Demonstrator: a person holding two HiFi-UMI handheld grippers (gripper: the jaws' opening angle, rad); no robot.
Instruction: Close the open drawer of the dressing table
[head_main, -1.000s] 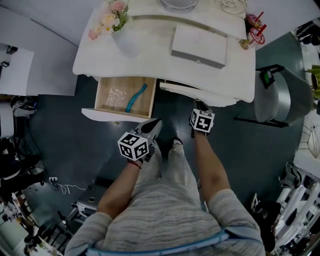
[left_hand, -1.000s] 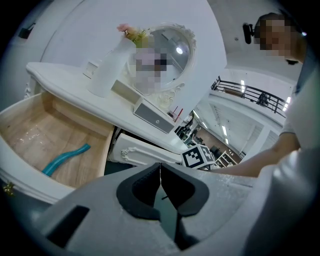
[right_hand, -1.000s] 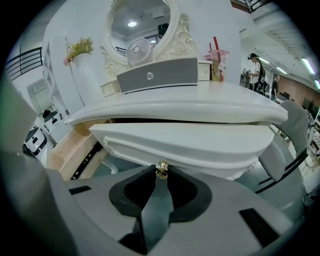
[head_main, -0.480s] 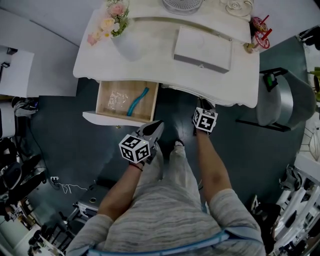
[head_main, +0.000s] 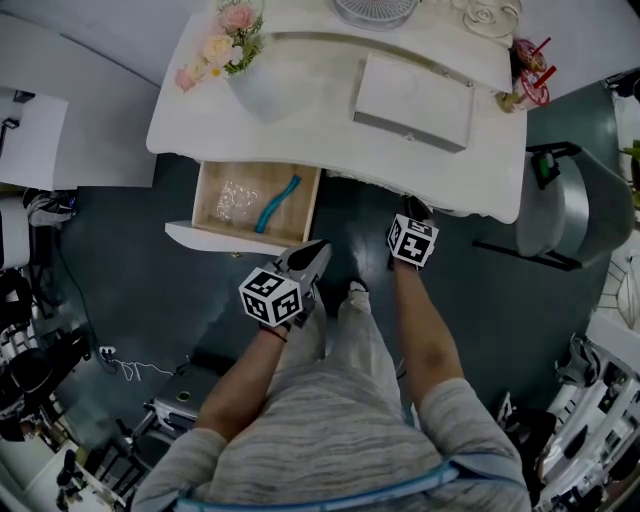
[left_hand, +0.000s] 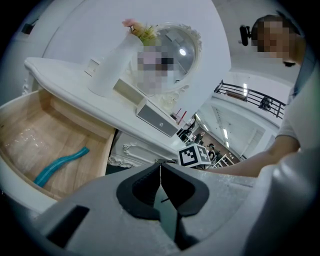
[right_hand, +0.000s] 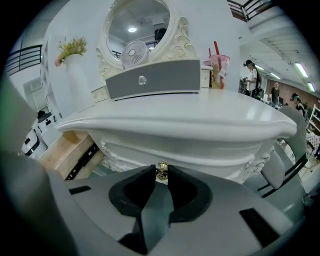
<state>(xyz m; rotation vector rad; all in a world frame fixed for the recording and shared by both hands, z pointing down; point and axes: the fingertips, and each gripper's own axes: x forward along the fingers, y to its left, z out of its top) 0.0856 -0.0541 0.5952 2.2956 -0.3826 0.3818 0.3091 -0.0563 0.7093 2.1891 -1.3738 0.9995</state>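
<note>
the head view looked steeply down from high above the white carved dressing table (head_main: 310, 110). the left gripper view and right gripper view sat low and near its front, looking across it; all shared its open wooden-lined drawer (head_main: 220, 238).

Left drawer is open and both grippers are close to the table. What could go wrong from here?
1. The right gripper is shut on the gold knob of the centre front; drawing back without letting go could pull that front out.
2. The shut left gripper hangs by the right end of the open drawer; a push there, off-centre, could skew and jam it.
3. A hard shove might rock the flower vase above.
</note>
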